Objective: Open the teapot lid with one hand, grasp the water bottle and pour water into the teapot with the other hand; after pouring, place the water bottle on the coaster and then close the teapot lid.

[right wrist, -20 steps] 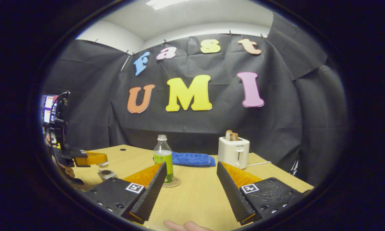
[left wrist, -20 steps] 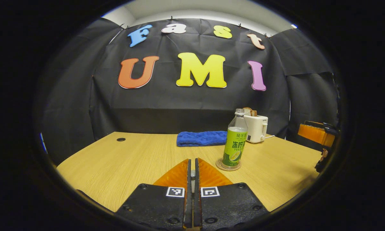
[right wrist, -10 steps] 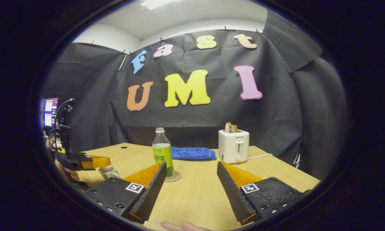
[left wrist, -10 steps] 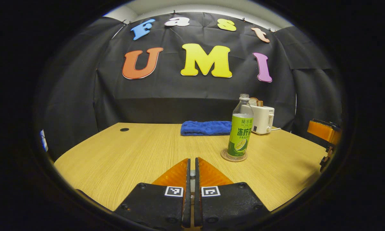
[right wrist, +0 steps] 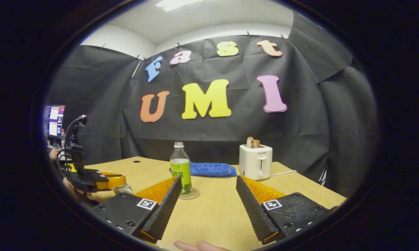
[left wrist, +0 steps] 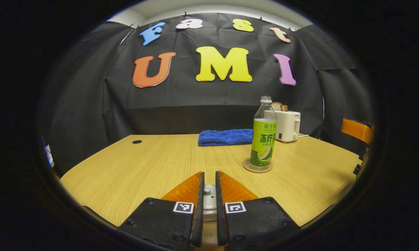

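The left gripper has its jaws narrowly parted around the teapot lid, slacker than a second ago. Ahead and to their right the water bottle stands on the coaster. The right gripper gapes wide and empty. Only release remains, I judge.

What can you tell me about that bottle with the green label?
The water bottle is clear plastic with a green label wrapped around most of its body and a narrow neck ending in a pale top. It stands upright on a round coaster, on the wooden table, in front of a folded blue towel and a white toaster. No gripper touches it. The right gripper is open and apart from it.
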Demonstrator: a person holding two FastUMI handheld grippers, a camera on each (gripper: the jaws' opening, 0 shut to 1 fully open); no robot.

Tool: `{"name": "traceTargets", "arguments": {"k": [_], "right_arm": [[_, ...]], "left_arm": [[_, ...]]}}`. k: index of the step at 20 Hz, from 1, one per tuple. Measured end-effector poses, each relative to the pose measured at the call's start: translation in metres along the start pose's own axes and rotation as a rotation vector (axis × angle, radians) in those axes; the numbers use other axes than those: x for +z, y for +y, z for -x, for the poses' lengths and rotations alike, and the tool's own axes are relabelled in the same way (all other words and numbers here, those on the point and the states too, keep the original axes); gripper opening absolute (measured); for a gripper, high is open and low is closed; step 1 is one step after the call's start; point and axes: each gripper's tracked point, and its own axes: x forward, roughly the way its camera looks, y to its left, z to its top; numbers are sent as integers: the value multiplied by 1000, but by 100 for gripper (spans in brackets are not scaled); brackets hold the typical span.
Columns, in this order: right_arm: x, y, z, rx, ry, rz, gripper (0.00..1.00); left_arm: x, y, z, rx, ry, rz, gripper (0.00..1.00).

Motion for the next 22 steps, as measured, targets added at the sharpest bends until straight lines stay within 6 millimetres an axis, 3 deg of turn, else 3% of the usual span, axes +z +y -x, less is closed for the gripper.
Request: {"name": "traceTargets", "arguments": {"k": [1,6,7,13,16,17,19,22], "right_arm": [[0,0,1,-6,4,-2,94],[4,-3,12,-28,24,22,94],[7,-4,15,-33,23,35,94],[34,-13,43,-75,3,75,94],[42,-22,65,-107,11,113,93],[47,-27,72,-123,11,119,93],[59,-37,82,-164,9,106,93],[65,-49,93,-196,42,48,94]], "left_arm": [[1,0,0,1,-1,10,27],[25,-3,12,7,-27,9,43],[32,-4,14,2,-35,9,50],[70,-13,49,27,-76,34,81],[92,-15,72,65,-105,53,83],[99,-16,84,86,-117,61,91],[108,-13,99,137,-120,67,98],[115,-19,116,178,-106,30,97]]}}
